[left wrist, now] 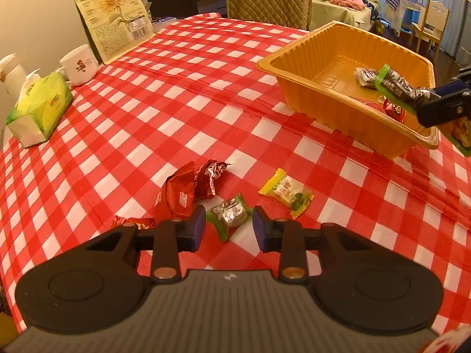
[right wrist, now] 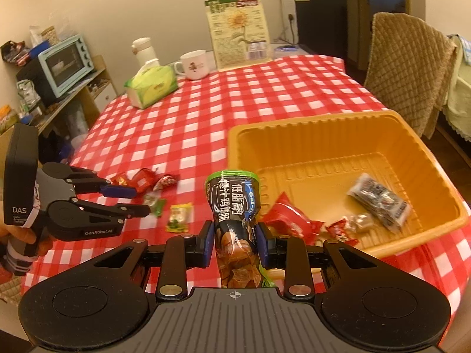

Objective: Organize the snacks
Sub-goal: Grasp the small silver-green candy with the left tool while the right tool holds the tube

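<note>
Between my left tongs (left wrist: 229,229) lies a small green-and-silver foil-wrapped candy (left wrist: 231,215) on the red-and-white checked cloth of the desk (left wrist: 176,94). Just right of those tongs sits a yellow-edged clear sweet wrapper (left wrist: 287,194); to their left and a little ahead are two crumpled red foil packets (left wrist: 188,189).

To do this pick well, I judge I should keep the pads level with the desk, centre them on the body of the candy instead of its thin green twist end, and close gently so the foil does not squirt out sideways. The red packets lie close to the left pad, so I would avoid sweeping that way.

My left tongs are partly open, with a gap showing each side of the candy; the pads do not press on it yet, so nothing is held there.

My right tongs (right wrist: 234,242) are clamped narrowly on a tall dark-and-green plastic snack pouch (right wrist: 234,206), its top pointing ahead. Ahead and right of them is the orange ribbed plastic tray (right wrist: 435,158), already holding several packets. I reckon the pouch should be released over the tray floor, clear of the near rim.
</note>
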`<state>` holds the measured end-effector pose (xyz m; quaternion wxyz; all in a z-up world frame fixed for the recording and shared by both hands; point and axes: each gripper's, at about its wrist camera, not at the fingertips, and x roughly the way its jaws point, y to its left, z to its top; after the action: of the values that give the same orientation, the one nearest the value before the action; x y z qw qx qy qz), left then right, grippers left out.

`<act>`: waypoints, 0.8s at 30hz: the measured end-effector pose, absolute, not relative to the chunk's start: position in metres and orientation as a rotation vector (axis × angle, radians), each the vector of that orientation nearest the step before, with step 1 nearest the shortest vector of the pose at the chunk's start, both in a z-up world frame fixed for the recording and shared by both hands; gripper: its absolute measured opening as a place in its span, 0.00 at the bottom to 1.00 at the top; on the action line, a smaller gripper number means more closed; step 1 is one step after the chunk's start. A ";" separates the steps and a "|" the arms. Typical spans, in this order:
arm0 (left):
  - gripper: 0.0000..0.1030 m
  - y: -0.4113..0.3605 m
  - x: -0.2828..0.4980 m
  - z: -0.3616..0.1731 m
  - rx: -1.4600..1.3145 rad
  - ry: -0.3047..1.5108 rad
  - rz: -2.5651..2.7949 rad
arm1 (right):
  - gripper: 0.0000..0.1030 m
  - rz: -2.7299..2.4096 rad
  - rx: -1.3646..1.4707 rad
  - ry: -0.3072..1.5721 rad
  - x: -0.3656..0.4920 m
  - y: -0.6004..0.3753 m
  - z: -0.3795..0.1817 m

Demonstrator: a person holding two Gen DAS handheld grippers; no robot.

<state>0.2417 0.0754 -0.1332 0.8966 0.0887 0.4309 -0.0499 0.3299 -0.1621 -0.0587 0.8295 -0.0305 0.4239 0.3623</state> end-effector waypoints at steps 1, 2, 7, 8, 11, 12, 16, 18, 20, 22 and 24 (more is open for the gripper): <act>0.31 0.076 0.244 -0.134 0.181 0.897 -0.104 | 0.30 0.765 -0.063 0.900 0.331 -0.165 -0.059; 0.31 0.075 0.246 -0.136 0.178 0.904 -0.104 | 0.30 0.761 -0.061 0.899 0.332 -0.167 -0.058; 0.31 0.075 0.255 -0.142 0.146 0.936 -0.091 | 0.30 0.755 -0.055 0.895 0.337 -0.173 -0.056; 0.31 0.075 0.256 -0.143 0.141 0.941 -0.084 | 0.30 0.755 -0.055 0.894 0.338 -0.175 -0.057; 0.32 0.076 0.259 -0.145 0.114 0.951 -0.063 | 0.30 0.753 -0.053 0.895 0.340 -0.177 -0.056; 0.32 0.077 0.259 -0.145 0.099 0.951 -0.056 | 0.30 0.752 -0.052 0.895 0.341 -0.177 -0.056; 0.28 0.077 0.260 -0.145 0.062 0.952 -0.038 | 0.30 0.753 -0.052 0.896 0.342 -0.179 -0.056; 0.25 0.075 0.259 -0.144 0.059 0.952 -0.034 | 0.30 0.754 -0.051 0.896 0.342 -0.180 -0.056; 0.24 0.074 0.258 -0.144 0.053 0.952 -0.031 | 0.30 0.755 -0.051 0.896 0.342 -0.181 -0.057; 0.23 0.072 0.256 -0.143 0.051 0.954 -0.031 | 0.30 0.757 -0.051 0.895 0.341 -0.183 -0.058; 0.22 0.070 0.254 -0.142 0.049 0.956 -0.027 | 0.30 0.760 -0.051 0.894 0.341 -0.184 -0.057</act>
<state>0.2537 0.0701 -0.1424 0.8875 0.0236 0.4600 -0.0132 0.3406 -0.1837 -0.0572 0.8326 -0.0242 0.4216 0.3584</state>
